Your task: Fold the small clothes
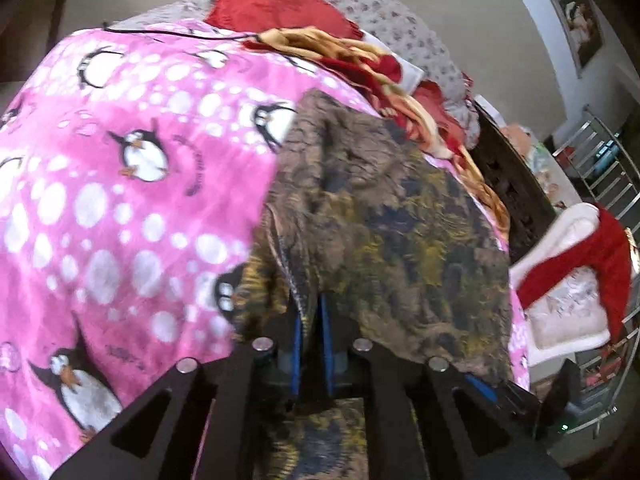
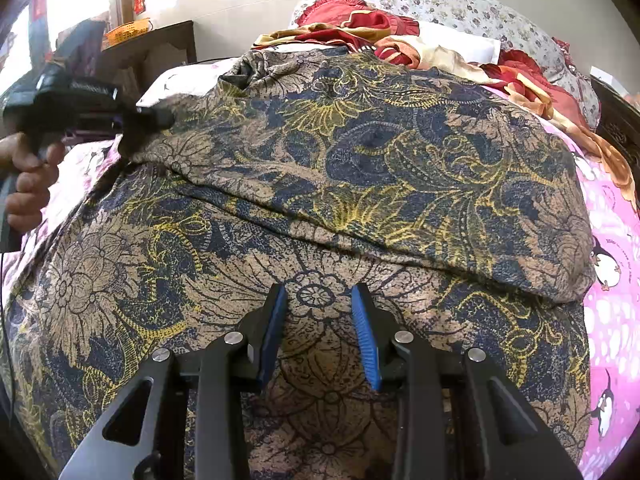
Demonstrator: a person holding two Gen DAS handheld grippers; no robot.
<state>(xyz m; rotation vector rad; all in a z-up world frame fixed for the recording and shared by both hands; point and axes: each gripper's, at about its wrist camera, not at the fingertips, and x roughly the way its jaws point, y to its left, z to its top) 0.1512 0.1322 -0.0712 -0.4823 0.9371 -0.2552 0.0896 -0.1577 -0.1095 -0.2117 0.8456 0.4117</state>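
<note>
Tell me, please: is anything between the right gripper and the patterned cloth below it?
Nothing visible. The right gripper hangs with jaws apart directly over the patterned cloth, bare fabric between its fingers. The left gripper pinches the cloth's far edge.

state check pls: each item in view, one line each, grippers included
Brown floral-print cloth garment: one flap folded over, edge lifted.
Left gripper: shut on the garment's edge.
Right gripper: open, over the garment, gripping nothing.
Pink penguin-print blanket: spread flat under the garment.
Red and cream fabrics: crumpled behind.
</note>
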